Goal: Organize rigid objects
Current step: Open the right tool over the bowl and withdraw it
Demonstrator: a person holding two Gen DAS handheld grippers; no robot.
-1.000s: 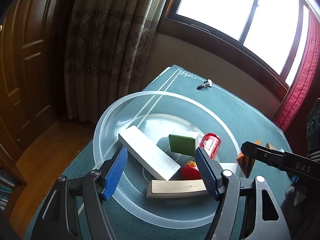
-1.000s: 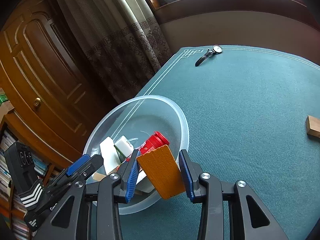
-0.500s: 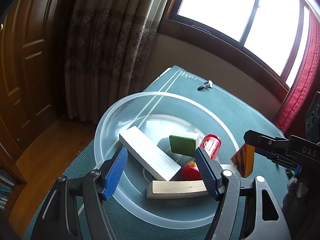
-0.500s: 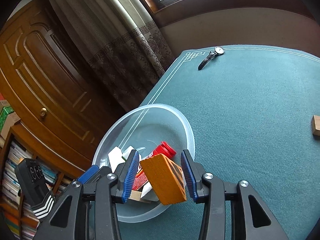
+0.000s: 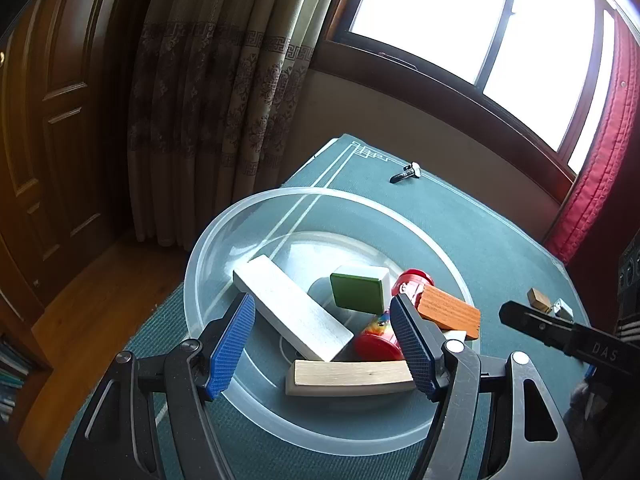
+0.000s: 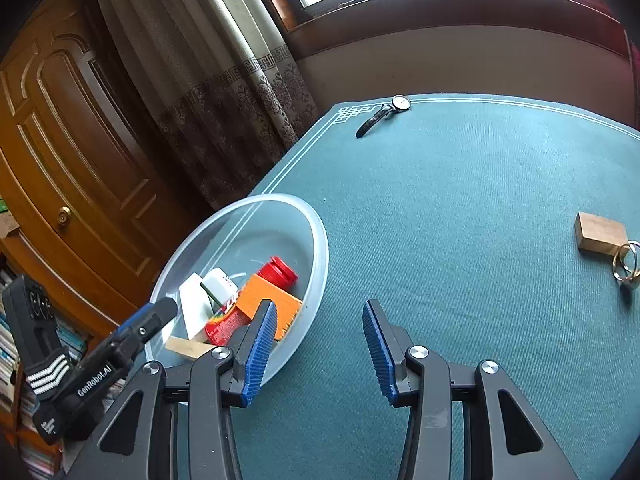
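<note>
- Both your grippers, left gripper (image 5: pixel 324 346) and right gripper (image 6: pixel 320 350), have jaws spread wide, holding nothing.
- Your orange block (image 5: pixel 448 311) lies in the clear bowl (image 5: pixel 224 248) on the bench (image 6: pixel 460 200).

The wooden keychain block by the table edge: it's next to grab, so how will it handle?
The wooden keychain block looks rigid and flat-sided, so the right tongs should probably grip it firmly. It lies flat and is unlikely to roll. Its metal rings will likely dangle.
</note>
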